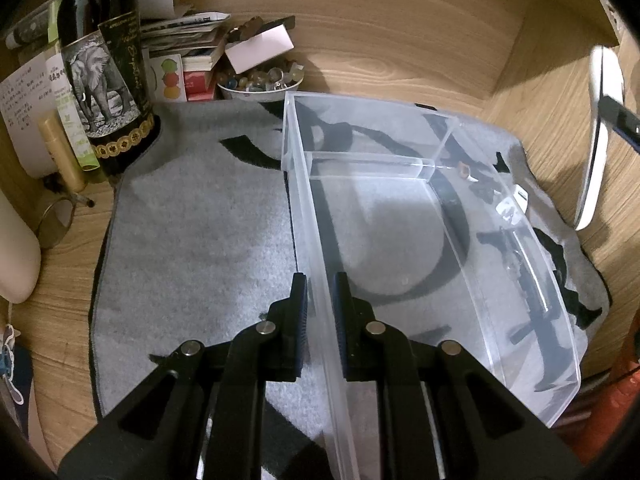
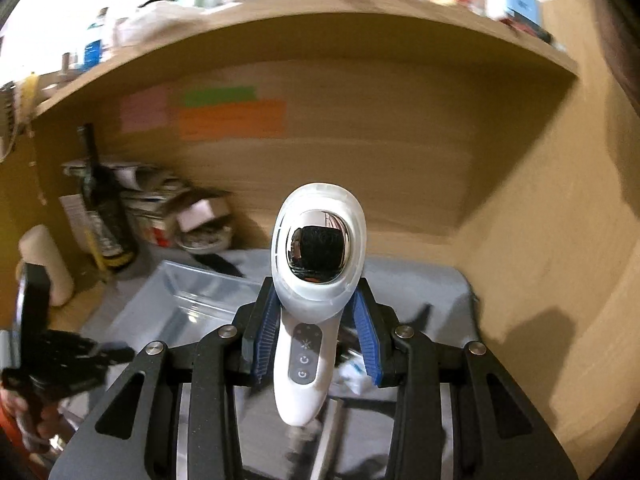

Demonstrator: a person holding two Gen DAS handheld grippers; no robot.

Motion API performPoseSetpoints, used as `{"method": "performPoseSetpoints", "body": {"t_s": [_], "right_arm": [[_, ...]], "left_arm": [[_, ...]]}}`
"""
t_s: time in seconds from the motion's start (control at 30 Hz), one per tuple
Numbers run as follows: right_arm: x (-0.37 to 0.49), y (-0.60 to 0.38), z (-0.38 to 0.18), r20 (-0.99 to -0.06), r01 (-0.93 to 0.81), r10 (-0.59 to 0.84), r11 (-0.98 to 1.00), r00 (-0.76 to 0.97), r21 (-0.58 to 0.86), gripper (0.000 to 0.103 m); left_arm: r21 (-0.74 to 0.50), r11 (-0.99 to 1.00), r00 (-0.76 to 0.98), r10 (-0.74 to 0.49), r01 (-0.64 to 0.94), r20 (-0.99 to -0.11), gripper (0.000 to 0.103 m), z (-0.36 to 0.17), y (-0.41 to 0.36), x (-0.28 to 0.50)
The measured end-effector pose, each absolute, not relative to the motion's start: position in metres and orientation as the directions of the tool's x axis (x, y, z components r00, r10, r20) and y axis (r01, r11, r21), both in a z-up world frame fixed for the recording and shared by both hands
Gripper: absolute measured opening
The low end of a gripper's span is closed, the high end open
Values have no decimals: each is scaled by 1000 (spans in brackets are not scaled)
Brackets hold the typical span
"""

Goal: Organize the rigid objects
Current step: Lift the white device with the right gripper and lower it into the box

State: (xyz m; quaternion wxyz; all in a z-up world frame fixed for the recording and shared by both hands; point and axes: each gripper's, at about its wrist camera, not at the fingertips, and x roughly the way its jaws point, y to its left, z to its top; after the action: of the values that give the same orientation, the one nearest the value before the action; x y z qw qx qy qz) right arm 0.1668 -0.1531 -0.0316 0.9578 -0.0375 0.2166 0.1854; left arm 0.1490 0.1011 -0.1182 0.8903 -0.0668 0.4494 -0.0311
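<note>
Here we grasp the near wall of the clear plastic bin (image 1: pixel 432 216) with our left gripper (image 1: pixel 320 320): one finger stands outside the wall, the other inside, and the two are clenched on the thin plastic. The bin sits on a grey mat (image 1: pixel 200 240) with black markings, which lies on the wooden worktop (image 1: pixel 400 40). A clear divider crosses the bin, and a few small dark items lie along its far side, too small for us to identify.

In our right gripper (image 2: pixel 318 340) we hold a white handheld device (image 2: pixel 316 280) by its slim handle, the blue-padded fingers (image 2: pixel 266 344) pressing on either side. Its rounded head with a mirror-like face stands above the fingertips, and a grey strip of buttons runs down the handle. The device is in the air, above the mat and to the right of the bin; from the left wrist view it shows at the right edge, blurred.

Behind the mat stand a dark bottle (image 1: pixel 104 80) with an elephant label, a stack of papers (image 1: pixel 184 32) and a small bowl (image 1: pixel 260 86) of beads.
</note>
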Motion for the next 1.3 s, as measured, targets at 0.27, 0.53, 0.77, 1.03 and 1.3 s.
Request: {"method": "performPoseSetpoints", "body": {"t_s": [0.27, 0.53, 0.77, 1.03, 1.3], "right_arm": [[174, -105, -41, -466, -503, 448, 864, 763, 7, 34], [192, -67, -68, -613, -587, 467, 810, 637, 7, 34], [202, -42, -91, -717, -642, 433, 766, 546, -26, 34], [205, -17, -114, -804, -702, 378, 709, 459, -67, 34], [195, -12, -120, -816, -725, 369, 683, 445, -87, 34]], "left_arm": [[-140, 990, 597, -115, 5, -794, 13, -118, 100, 149], [-135, 991, 606, -111, 5, -788, 13, -118, 98, 146], [-138, 990, 611, -110, 2, -784, 13, -118, 98, 147], [-134, 991, 617, -105, -1, -780, 13, -118, 98, 146], [-131, 991, 615, -102, -2, -782, 13, -118, 97, 146]]}}
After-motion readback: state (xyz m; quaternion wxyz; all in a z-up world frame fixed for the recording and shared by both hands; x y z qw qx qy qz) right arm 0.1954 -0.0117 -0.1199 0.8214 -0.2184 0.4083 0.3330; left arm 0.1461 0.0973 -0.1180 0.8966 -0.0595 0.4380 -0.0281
